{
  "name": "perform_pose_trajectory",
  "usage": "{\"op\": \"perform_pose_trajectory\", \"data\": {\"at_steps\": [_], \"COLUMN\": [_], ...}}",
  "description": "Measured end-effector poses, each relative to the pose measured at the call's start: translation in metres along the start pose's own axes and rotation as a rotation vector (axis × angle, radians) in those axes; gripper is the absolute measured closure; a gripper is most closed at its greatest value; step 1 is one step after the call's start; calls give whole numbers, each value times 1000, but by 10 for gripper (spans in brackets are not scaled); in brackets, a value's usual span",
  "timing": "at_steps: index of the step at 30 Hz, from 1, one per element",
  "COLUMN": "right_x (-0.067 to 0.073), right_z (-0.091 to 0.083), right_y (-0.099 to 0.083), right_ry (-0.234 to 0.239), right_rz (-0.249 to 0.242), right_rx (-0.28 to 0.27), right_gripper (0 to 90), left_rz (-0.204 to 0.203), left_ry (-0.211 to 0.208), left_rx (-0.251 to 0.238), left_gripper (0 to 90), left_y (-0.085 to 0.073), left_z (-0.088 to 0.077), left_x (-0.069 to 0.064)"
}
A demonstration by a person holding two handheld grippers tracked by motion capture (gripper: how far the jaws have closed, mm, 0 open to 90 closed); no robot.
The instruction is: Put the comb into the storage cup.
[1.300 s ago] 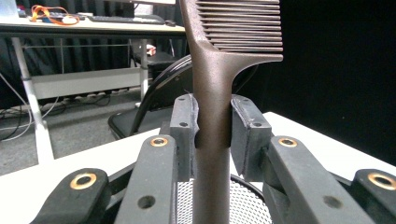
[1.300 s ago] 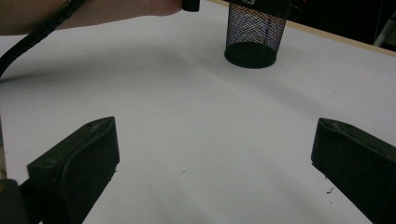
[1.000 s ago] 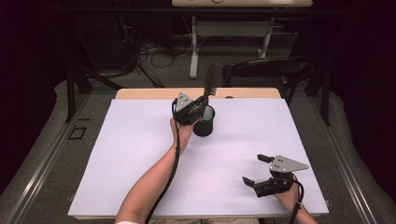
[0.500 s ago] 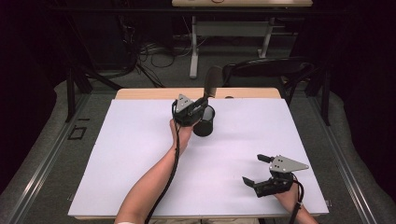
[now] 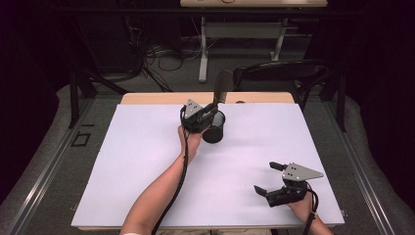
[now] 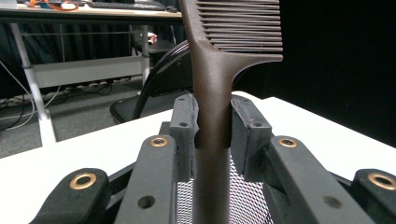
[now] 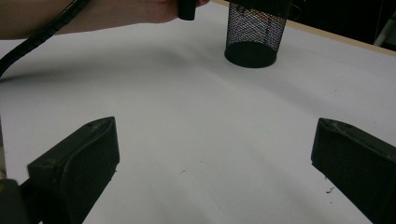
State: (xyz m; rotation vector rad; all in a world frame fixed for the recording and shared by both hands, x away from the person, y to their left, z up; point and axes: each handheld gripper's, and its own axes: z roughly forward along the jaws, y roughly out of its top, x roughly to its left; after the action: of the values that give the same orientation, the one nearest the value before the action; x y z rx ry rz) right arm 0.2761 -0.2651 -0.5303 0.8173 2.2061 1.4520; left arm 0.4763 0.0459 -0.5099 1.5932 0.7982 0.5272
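A black mesh cup (image 5: 214,128) stands on the white table (image 5: 147,161) near its far edge; the right gripper view shows the cup (image 7: 254,35) at the top. My left gripper (image 5: 211,110) is shut on the handle of a dark brown comb (image 5: 221,88), held upright just over the cup's mouth. In the left gripper view the comb (image 6: 215,84) rises between the pads (image 6: 184,123), teeth at the top, mesh below. My right gripper (image 5: 267,177) rests open near the front right of the table, nothing between its fingers (image 7: 79,161).
A black chair (image 5: 279,73) stands behind the table's far edge, with desk legs and cables on the floor beyond. The left forearm (image 5: 161,191) and its cable cross the table's middle. Broad white surface lies left of the arm and between the cup and the right gripper.
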Motion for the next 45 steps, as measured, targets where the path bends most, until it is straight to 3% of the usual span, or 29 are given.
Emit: {"op": "perform_pose_trajectory", "data": {"at_steps": [31, 45], "right_x": [0, 0], "right_z": [0, 1], "right_y": [0, 0], "right_ry": [1, 3], "right_rz": [-1, 2], "right_rx": [2, 3], "right_gripper": [7, 7], "left_rz": [19, 60], "left_ry": [23, 28], "left_rx": [31, 60], "left_gripper": [723, 718], "left_y": [-11, -12], "left_z": [1, 0], "left_x": [-1, -4]}}
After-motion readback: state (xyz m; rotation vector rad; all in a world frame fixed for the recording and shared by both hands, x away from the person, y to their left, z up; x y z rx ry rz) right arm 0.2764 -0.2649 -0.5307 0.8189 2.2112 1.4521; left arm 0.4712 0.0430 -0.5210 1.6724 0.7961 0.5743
